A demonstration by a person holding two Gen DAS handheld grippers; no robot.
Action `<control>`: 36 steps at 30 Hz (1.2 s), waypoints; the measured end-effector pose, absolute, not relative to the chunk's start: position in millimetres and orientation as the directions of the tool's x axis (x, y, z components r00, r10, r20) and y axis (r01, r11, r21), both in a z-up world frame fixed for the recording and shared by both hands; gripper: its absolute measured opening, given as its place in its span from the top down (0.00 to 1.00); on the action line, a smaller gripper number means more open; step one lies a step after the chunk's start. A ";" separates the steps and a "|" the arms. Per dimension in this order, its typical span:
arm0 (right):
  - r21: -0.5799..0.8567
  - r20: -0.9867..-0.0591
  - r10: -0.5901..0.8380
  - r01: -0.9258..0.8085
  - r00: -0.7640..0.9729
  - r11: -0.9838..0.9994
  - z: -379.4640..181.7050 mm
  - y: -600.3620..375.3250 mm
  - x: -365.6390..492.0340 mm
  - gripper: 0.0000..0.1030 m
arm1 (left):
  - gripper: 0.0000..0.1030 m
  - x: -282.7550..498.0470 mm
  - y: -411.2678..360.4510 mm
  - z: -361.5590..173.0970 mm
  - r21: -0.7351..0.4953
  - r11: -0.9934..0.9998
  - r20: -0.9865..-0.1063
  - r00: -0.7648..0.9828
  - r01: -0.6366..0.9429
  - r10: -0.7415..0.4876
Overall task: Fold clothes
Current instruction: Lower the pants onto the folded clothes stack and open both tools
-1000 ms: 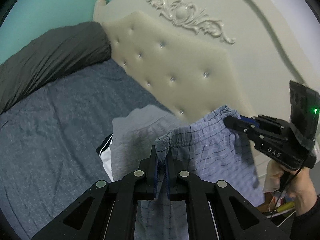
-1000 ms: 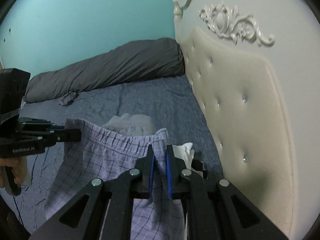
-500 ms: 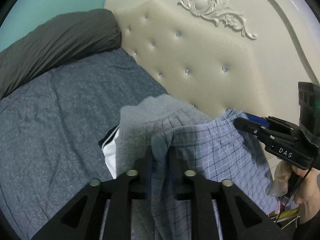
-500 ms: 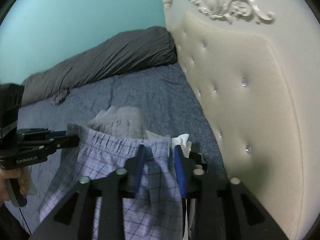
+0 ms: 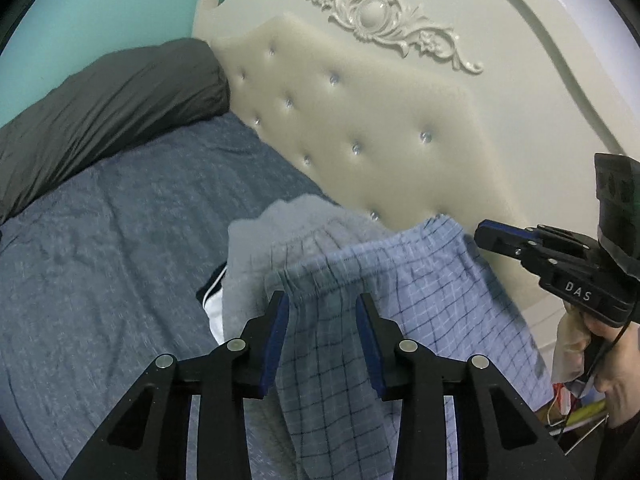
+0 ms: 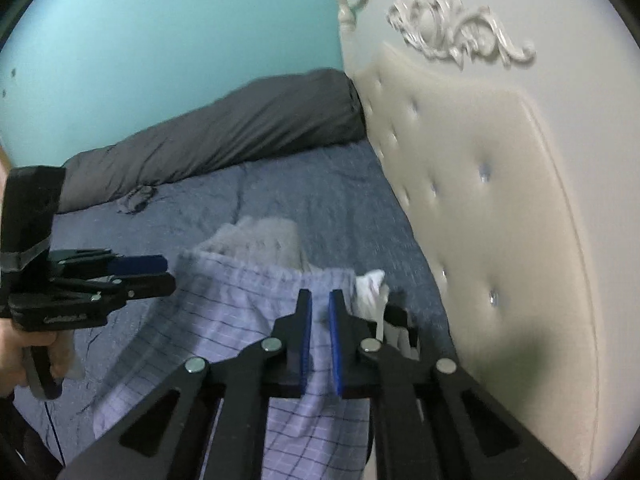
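Light blue plaid shorts (image 5: 400, 292) lie spread over a pile of clothes on the bed, waistband away from me; they also show in the right wrist view (image 6: 240, 312). My left gripper (image 5: 322, 300) is open, its jaws wide apart above the waistband, holding nothing. My right gripper (image 6: 320, 300) has a narrow gap between its jaws and hovers just above the other waistband corner, holding nothing. Each gripper shows in the other's view: the right one (image 5: 492, 236), the left one (image 6: 160, 276).
A grey garment (image 5: 280, 232) and a white one with black trim (image 5: 214, 308) lie under the shorts. The blue bedsheet (image 5: 112, 248) stretches left. A dark grey duvet roll (image 5: 100, 108) lies along the teal wall. The cream tufted headboard (image 5: 360, 120) stands close on the right.
Both grippers held the shorts up by the waistband a second ago. They have opened and let go, and the shorts have dropped onto the clothes pile.
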State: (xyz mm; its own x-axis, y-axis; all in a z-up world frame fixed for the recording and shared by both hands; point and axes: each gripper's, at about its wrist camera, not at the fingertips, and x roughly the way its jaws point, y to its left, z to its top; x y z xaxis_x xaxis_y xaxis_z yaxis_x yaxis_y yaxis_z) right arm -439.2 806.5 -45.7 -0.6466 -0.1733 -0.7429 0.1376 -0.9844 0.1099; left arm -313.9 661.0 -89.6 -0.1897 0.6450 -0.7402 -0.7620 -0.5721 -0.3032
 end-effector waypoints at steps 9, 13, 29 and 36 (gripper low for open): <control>0.107 -0.781 -0.122 0.062 -0.612 -0.992 -67.6 823.3 -447.5 0.92 | 0.63 -328.4 660.0 -106.7 -0.280 -0.607 -0.768 -0.205 -0.744 0.606; 0.103 -0.783 -0.117 0.057 -0.611 -0.993 -69.7 825.8 -444.5 0.92 | 0.63 -327.8 659.3 -109.1 -0.276 -0.605 -0.771 -0.204 -0.746 0.603; 0.191 -0.671 -0.255 0.171 -0.696 -0.967 -44.9 811.1 -317.5 0.92 | 0.63 -249.5 590.7 -82.4 -0.280 -0.539 -0.742 -0.177 -0.795 0.646; 0.199 -0.697 -0.236 0.134 -0.677 -0.971 -69.2 813.4 -287.8 0.92 | 0.63 -212.6 575.5 -94.1 -0.242 -0.541 -0.757 -0.192 -0.805 0.625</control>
State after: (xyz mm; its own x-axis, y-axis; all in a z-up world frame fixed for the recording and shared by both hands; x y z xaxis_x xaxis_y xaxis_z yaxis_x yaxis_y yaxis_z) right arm -287.8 813.4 -69.2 -0.6771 -0.2362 -0.6969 0.1338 -0.9708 0.1991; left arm -212.6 575.5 -94.1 -0.1921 0.6250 -0.7566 -0.8053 -0.5410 -0.2424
